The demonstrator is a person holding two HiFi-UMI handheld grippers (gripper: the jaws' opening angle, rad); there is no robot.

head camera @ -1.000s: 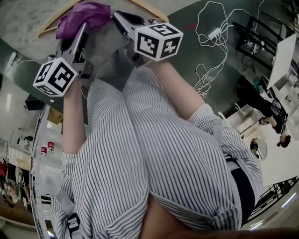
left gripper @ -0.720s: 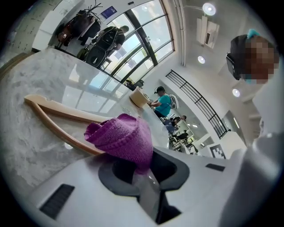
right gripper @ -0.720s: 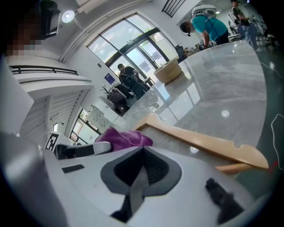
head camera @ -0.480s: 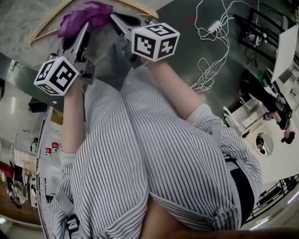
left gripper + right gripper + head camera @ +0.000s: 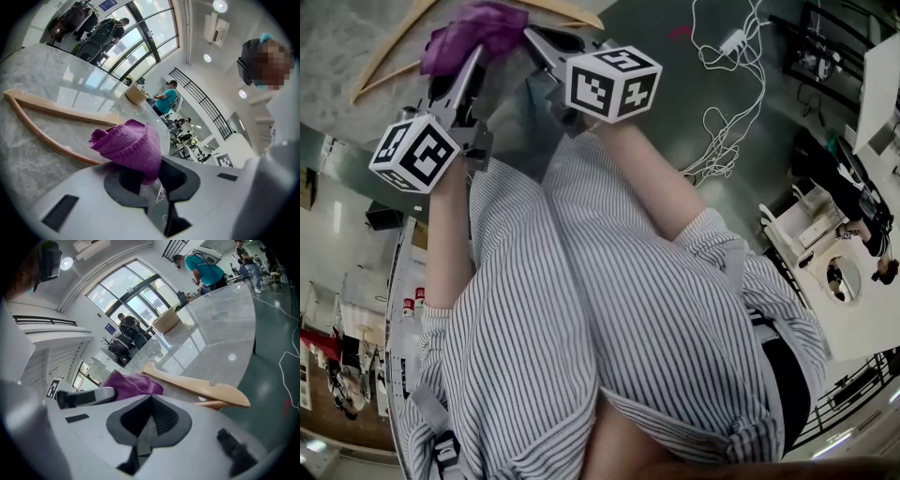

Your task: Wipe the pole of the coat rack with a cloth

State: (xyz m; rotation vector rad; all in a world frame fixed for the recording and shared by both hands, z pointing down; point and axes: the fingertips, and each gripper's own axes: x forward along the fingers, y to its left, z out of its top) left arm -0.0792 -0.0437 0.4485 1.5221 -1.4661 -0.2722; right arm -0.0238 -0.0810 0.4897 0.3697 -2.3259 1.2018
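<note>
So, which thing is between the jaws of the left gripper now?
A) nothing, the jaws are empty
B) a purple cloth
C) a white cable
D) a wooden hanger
B: in the left gripper view, the purple cloth is pinched between the jaws of the left gripper, while the wooden hanger lies beyond it, outside the jaws.

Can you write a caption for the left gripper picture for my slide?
The left tool grips a purple cloth, with a wooden hanger on the marble table behind.
</note>
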